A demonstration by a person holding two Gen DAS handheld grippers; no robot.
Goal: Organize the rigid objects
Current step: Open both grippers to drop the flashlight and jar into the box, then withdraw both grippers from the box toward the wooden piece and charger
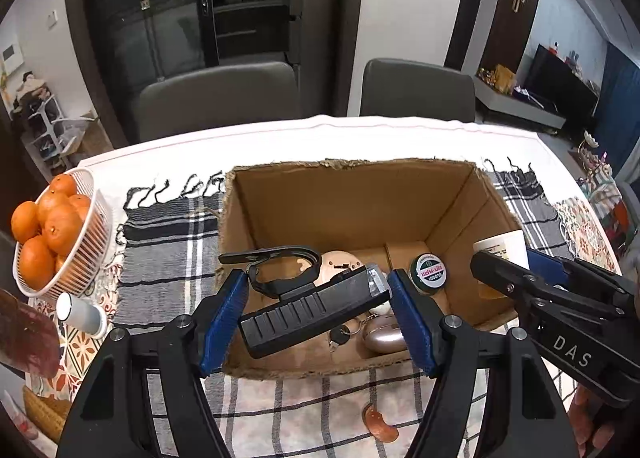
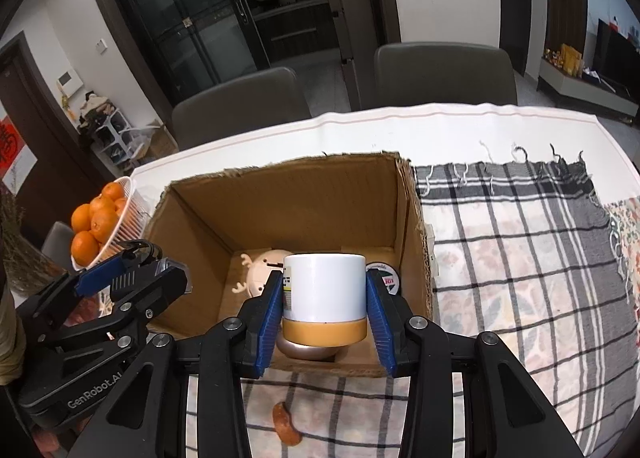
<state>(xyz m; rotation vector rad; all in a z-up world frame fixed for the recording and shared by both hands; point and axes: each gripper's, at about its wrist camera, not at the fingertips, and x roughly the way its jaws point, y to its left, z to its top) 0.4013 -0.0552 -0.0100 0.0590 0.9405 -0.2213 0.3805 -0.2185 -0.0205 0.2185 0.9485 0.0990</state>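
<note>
An open cardboard box [image 1: 352, 202] stands on the checked cloth; it also shows in the right wrist view [image 2: 288, 198]. My left gripper [image 1: 318, 300] is shut on a black ribbed tool with a loop handle [image 1: 312, 306], held over the box's near-left part. My right gripper [image 2: 324, 308] is shut on a white jar with a tan base [image 2: 324, 294], held over the box's near edge. In the box lie a cream deer-shaped toy [image 2: 262, 268], a green-lidded round tin [image 1: 429, 272], a key ring [image 1: 340, 336] and a silvery oval case [image 1: 384, 336].
A white basket of oranges [image 1: 60, 242] stands at the left. A small white cup [image 1: 82, 314] lies beside it. A brown curved piece [image 1: 378, 424] lies on the cloth in front of the box. Two grey chairs [image 1: 216, 98] stand behind the table.
</note>
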